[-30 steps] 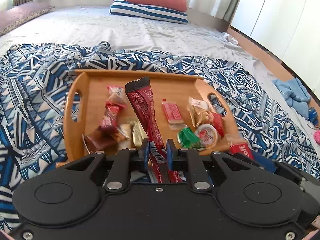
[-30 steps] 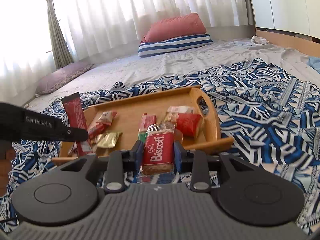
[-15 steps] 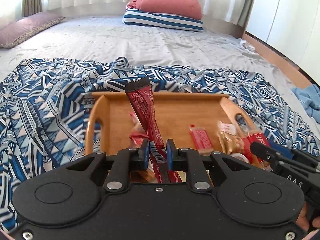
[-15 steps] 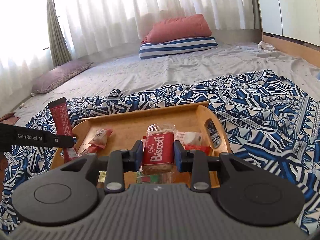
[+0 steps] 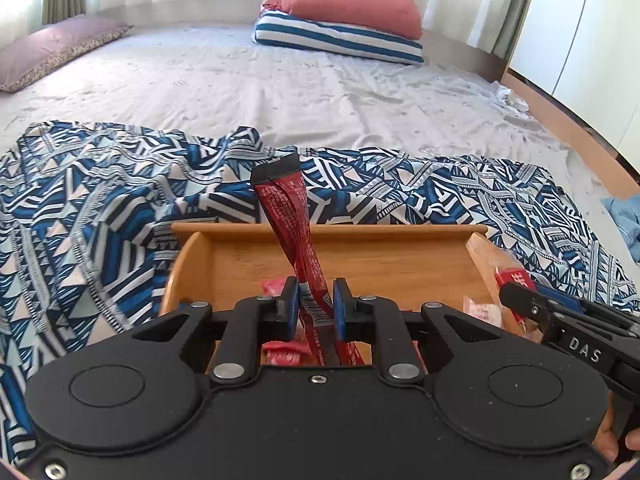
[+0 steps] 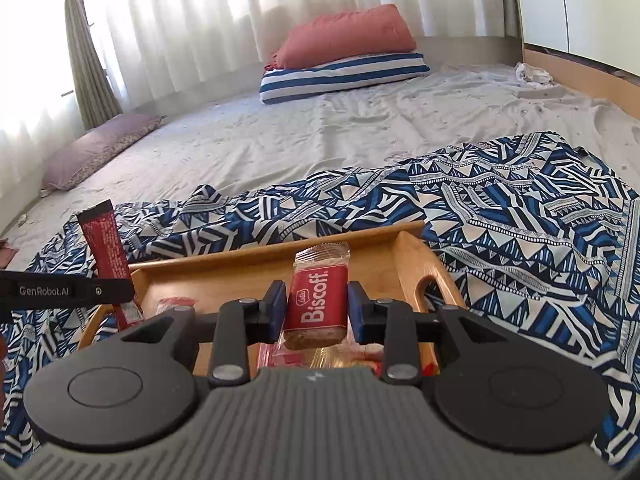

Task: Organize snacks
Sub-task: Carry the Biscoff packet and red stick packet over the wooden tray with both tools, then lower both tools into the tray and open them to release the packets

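My left gripper [image 5: 314, 304] is shut on a long dark red snack stick [image 5: 289, 216] that stands up between its pads, above the wooden tray [image 5: 332, 232]. The same red stick [image 6: 105, 244] shows at the left of the right wrist view. My right gripper [image 6: 316, 312] is shut on a red Biscoff biscuit packet [image 6: 318, 300], held over the tray [image 6: 408, 256]. Several small red wrapped snacks [image 5: 276, 286] lie in the tray, mostly hidden by the gripper bodies. The right gripper [image 5: 520, 300] pokes in at the right of the left wrist view.
The tray rests on a blue and white patterned blanket [image 6: 520, 216] spread over a grey bed sheet [image 5: 280, 80]. Striped and red pillows [image 6: 348, 60] lie at the far end, a purple pillow [image 5: 56, 48] at the left. A wooden bed edge [image 6: 580, 76] and white cupboards are at the right.
Both grippers moved forward over the tray with their snacks still held; the tray's near part and most of the snacks in it slid out of sight under the gripper bodies.
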Motion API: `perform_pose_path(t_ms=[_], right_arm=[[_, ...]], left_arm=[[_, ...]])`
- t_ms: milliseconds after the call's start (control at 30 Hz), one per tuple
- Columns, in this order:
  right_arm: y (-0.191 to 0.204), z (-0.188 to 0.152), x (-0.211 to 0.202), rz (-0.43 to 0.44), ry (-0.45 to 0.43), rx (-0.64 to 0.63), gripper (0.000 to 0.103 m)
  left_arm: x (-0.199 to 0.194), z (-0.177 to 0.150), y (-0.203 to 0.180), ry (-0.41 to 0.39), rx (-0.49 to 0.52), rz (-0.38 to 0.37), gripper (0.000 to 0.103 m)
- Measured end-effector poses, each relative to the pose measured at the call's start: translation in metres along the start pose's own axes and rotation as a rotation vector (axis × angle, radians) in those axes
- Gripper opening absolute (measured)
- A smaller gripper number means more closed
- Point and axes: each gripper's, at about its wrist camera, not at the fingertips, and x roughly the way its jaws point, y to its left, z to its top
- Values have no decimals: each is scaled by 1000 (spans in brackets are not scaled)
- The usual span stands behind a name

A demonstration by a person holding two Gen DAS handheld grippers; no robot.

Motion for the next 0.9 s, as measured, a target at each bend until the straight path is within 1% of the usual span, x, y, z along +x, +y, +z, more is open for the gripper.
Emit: perform_pose_path(t_ms=[100,233,500,733,900], right_arm=[[-1,7,14,-4,19,9,37],[-2,11,32,-13,37,5,37],[7,3,64,-38,78,-74,37],[9,-6,81,-31,105,-80,37],[7,-5,84,-31,106,-75,37]], left_arm=[[15,6,-5,23,-3,-10,16],[33,9,-13,35,8,-5,16],[65,5,-19,75,21,8,17],[81,1,-23,90,40,18,16],[86,-2,-21,89,34,20,15]])
